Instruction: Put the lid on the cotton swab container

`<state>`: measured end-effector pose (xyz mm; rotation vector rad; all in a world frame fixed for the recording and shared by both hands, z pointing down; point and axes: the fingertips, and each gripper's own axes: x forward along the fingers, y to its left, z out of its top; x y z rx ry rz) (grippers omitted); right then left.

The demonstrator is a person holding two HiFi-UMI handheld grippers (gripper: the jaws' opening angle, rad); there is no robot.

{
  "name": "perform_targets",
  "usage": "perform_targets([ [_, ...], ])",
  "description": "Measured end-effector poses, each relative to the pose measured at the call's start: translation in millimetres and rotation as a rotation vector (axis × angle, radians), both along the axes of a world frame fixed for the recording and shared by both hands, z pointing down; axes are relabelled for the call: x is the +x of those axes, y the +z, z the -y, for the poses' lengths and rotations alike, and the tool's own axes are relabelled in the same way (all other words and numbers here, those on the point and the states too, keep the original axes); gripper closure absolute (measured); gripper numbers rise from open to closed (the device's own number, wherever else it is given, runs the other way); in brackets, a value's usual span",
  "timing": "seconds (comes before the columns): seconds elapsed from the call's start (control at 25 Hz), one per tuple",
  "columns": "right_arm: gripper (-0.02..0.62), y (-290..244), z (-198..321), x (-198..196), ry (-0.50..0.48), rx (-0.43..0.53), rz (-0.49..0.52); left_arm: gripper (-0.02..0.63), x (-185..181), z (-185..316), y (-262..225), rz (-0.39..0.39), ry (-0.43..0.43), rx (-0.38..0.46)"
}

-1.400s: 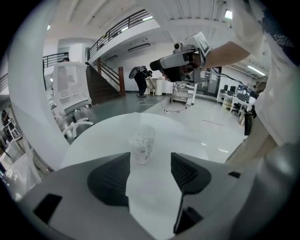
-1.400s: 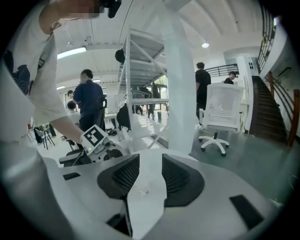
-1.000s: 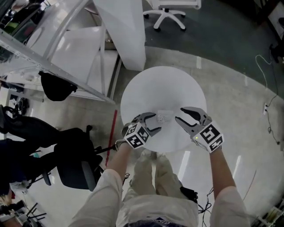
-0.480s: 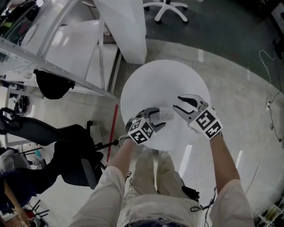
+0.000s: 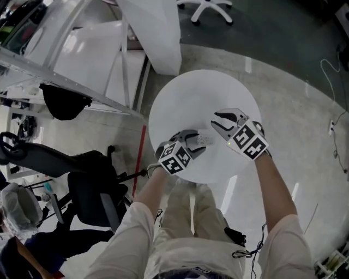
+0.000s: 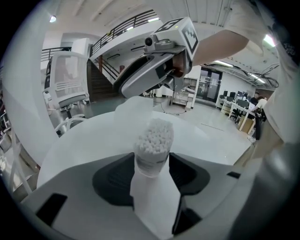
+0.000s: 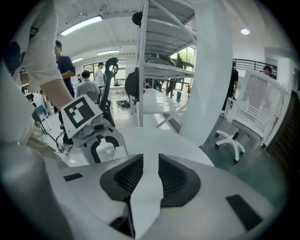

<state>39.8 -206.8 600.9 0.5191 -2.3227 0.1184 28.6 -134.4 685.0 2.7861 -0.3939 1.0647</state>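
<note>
A clear cotton swab container, packed with white swab heads and with no lid on it, stands on the round white table. My left gripper reaches around it. In the left gripper view the container stands between the closing jaws of my left gripper. The pads are close on both sides, with a sliver of space on the right. My right gripper hovers just right of the container, its jaws closing to a narrow gap. Only white table shows between the jaws of that gripper. I see no lid.
A black office chair stands left of the table. A metal shelf rack and a white column are behind it, and a white chair base is farther back. Several people stand in the background. Cables lie on the floor at the right.
My left gripper has slid forward so that its jaws surround the container. My right gripper has moved up and left, nearer the container. Both pairs of jaws look narrower.
</note>
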Motion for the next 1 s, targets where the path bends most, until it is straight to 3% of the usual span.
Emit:
perform_targets([
  [0.44,0.560,14.4,-9.7,-5.2,-0.043,-0.042,-0.035,0.381,0.4,0.3,0.7,0.007,0.006,-0.001],
  [1.0,0.584,4.9,-49.8,-9.4,-0.102,-0.042,-0.001,0.382,-0.1,-1.1,0.8,0.026,-0.001,0.005],
])
